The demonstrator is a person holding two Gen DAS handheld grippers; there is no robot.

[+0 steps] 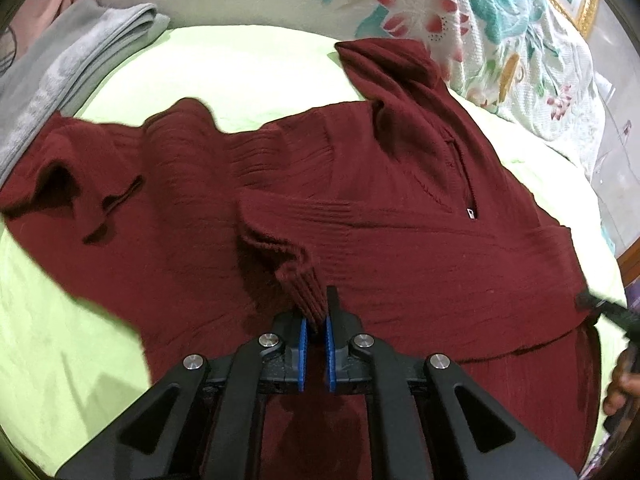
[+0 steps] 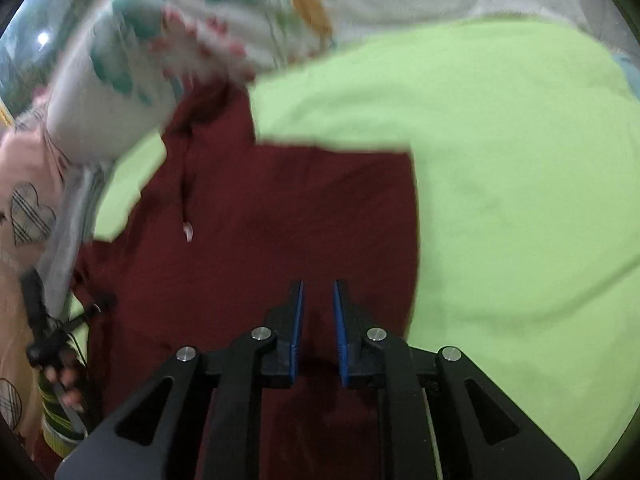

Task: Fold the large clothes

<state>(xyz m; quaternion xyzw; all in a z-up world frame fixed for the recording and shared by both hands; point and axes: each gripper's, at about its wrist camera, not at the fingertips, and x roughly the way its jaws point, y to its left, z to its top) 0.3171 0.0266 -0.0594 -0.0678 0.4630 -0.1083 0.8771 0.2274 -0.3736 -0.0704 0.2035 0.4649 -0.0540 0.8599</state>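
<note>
1. Left gripper (image 1: 316,312): the blue pads are nearly together and pinch a ribbed cuff (image 1: 298,280) of the maroon sweater (image 1: 400,200).
2. Right gripper (image 2: 319,300): the jaws stand slightly apart with nothing between them, above the sweater.
3. The sweater lies spread on the green sheet (image 1: 260,76), collar toward 1 o'clock in the left view.
4. A grey folded garment (image 1: 60,76) lies at 10 o'clock.

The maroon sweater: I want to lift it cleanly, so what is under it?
The maroon sweater lies spread on a light green sheet, visible around its edges. Anything directly beneath the fabric is covered.
</note>
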